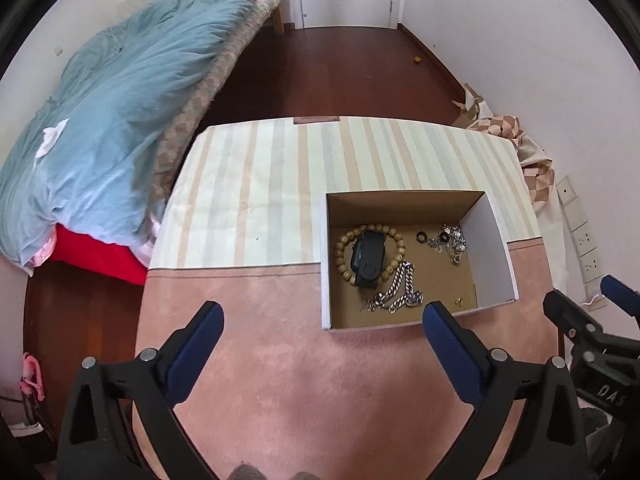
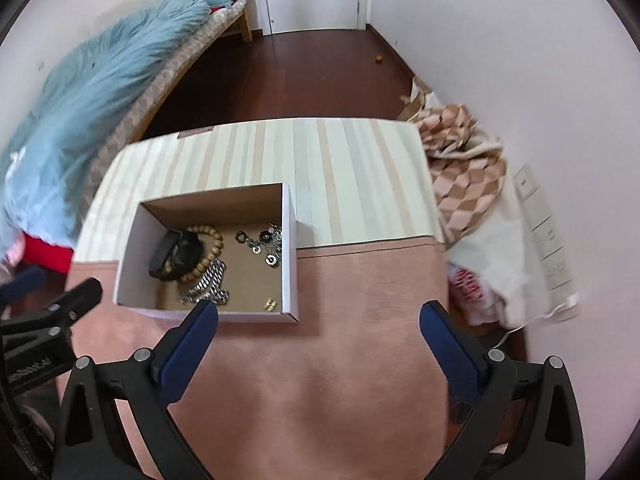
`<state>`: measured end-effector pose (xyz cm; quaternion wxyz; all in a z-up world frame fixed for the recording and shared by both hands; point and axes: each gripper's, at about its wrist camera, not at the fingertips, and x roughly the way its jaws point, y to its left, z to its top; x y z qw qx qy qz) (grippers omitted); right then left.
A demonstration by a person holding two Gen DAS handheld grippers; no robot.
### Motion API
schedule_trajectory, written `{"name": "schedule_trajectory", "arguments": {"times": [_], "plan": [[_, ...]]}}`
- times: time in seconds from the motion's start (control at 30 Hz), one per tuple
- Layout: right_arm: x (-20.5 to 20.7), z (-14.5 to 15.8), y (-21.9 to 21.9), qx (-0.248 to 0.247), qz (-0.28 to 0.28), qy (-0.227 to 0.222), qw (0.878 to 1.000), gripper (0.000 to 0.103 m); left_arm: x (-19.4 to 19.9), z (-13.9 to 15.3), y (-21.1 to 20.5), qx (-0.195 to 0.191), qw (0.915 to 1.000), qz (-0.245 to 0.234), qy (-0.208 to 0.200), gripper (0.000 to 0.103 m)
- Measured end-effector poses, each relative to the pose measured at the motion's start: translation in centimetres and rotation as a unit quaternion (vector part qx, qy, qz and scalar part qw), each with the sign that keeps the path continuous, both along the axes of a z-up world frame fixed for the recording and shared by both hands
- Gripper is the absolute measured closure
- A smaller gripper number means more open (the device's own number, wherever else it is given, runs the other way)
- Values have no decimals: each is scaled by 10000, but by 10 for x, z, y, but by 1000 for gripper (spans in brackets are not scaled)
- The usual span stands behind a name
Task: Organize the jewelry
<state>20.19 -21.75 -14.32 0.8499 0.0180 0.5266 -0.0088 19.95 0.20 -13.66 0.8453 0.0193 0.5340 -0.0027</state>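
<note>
Bed w/ blue quilt (image 1: 120, 120) far left. Table (image 1: 300, 380), pink near half, striped far half. Open cardboard box (image 1: 496, 252) sits on table, right of centre. My left gripper (image 1: 322, 316) spread wide, empty, over pink cloth. My right gripper (image 2: 318, 314) also spread, empty. In box: black watch (image 1: 368, 258) on bead bracelet (image 1: 344, 240), silver chain (image 1: 400, 292), charm cluster (image 1: 450, 240), small gold studs (image 2: 270, 304).

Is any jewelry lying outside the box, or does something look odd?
Nothing lies outside. All pieces sit in the cardboard box, but jumbled: the black watch lies on the bead bracelet, and the silver chain is heaped.
</note>
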Motion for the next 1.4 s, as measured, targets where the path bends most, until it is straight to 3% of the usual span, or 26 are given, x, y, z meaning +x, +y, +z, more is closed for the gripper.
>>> {"name": "schedule_trajectory", "arguments": {"times": [0.27,0.63,0.97,1.2,1.4], "plan": [[-30,37,6,-139,6,-262,9996,1,-30,36,3,-20,9995,60,-314,1],[-105,122,13,-166,94,-1047,9943,1,-101,115,8,-27,9947,191,-1009,1],[-168,190,15,-139,118,-1685,9855,1,-157,169,17,-116,9881,250,-1511,1],[-198,219,15,-136,68,-1955,9806,1,-185,195,18,-122,9842,254,-1749,1],[-209,230,16,-171,110,-2022,9791,1,-196,201,19,-161,9837,276,-1770,1]]}}
